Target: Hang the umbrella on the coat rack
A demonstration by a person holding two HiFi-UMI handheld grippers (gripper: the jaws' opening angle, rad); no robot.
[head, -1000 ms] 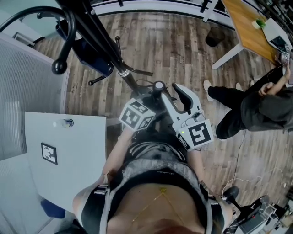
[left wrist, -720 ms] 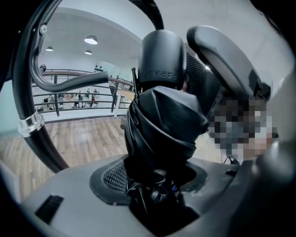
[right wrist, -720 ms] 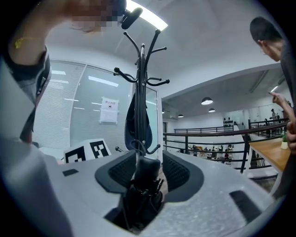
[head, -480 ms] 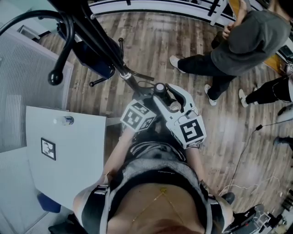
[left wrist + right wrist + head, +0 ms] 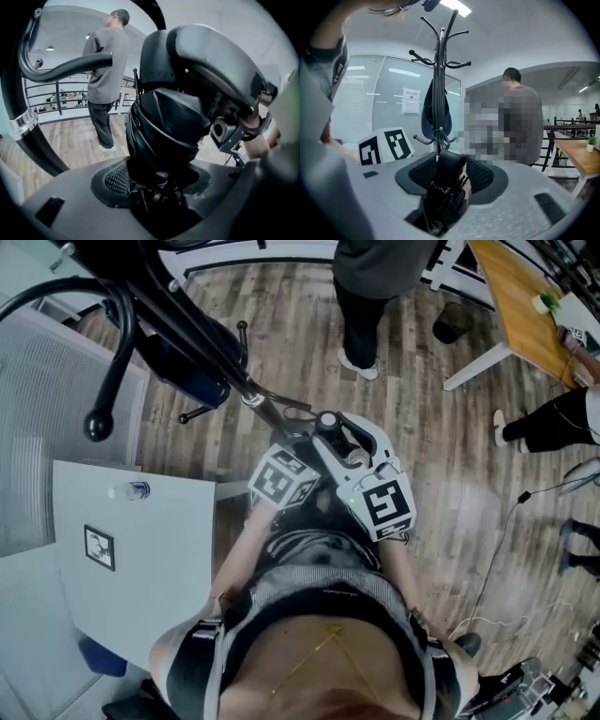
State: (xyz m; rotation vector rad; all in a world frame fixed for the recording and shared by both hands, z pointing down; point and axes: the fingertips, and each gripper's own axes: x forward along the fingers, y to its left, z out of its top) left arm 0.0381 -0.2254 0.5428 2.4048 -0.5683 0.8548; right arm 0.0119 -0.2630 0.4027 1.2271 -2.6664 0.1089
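left gripper view has the left gripper point(image 5: 157, 185) clamped on the folded black umbrella point(image 5: 168, 126), which is up in the air between both grippers, close to the rack point(image 5: 437, 70) pole and, as far as i can tell, not yet settled on a hook point(image 5: 98, 423). right gripper point(image 5: 451, 180) stands wide, its jaws just opened, with the umbrella's end between the pads but not pinched. the risk as i see it: one grip now carries the lot, so the umbrella may swing or slide out, and its strap could miss the hook if it's let go too soon. the bystander point(image 5: 366, 277) near the rack could get bumped too. against a second ago, the right gripper sits lower in head view, and the bystander now stands at the top, where the floor was bare.
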